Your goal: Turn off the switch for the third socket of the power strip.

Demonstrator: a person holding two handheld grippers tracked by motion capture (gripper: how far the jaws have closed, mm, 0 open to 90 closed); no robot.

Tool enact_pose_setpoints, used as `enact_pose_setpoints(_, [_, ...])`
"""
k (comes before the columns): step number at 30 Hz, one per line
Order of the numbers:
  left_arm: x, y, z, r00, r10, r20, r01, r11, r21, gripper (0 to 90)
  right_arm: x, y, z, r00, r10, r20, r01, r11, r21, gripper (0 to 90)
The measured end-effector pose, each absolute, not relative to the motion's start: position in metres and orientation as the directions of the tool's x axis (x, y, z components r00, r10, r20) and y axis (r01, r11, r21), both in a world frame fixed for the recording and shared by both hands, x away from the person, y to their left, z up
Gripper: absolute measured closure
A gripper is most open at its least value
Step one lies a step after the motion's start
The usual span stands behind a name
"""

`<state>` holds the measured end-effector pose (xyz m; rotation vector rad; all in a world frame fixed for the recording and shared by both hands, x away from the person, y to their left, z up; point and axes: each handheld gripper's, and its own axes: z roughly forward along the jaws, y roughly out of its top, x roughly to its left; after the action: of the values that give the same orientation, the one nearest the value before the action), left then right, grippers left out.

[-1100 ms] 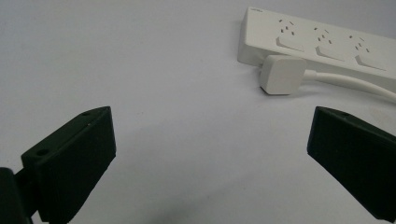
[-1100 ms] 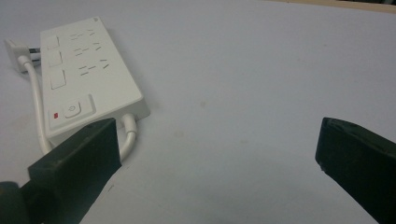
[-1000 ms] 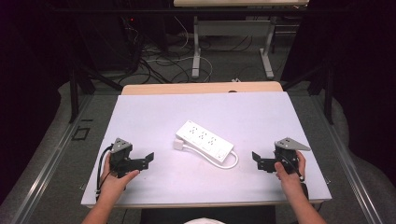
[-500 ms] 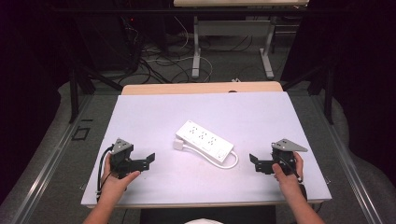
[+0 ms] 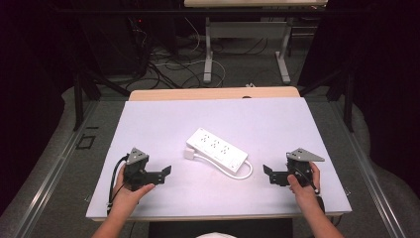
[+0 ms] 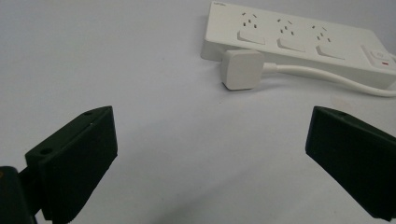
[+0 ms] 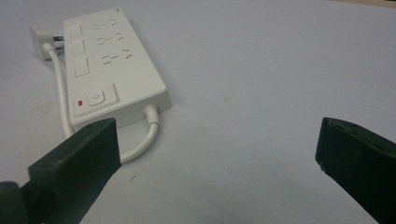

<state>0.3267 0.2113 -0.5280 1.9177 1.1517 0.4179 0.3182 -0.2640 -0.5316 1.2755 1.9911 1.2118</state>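
- White power strip (image 5: 217,151) lies flat on the white table (image 5: 307,124), between the two grippers and ahead of both, touching neither.
- Left gripper (image 5: 166,173): jaws spread wide, nothing between them. Its plug (image 6: 241,68) sits ahead and slightly right, just beside the strip's near long side.
- Right gripper (image 5: 267,175): jaws spread wide, empty. Strip's switch end is ahead and left of it; the cord (image 7: 140,140) loops out there and passes behind the left jaw.
- Writing: small grey mark on the strip's corner, too small to read. Red indicator beside the round power button (image 7: 95,98).
- Plug prongs are hard to make out in the right gripper view; the socket slots there are faint.
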Motion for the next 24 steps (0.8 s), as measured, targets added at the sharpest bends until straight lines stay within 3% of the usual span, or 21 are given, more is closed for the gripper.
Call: enact_pose_setpoints(24, [0.331,0.19,-0.516,0.577,0.813,-0.084,0.564,-0.321,0.761,26.4,0.318,-0.262,-0.535,-0.45,0.89,0.074,0.485,0.174,0.857,0.0])
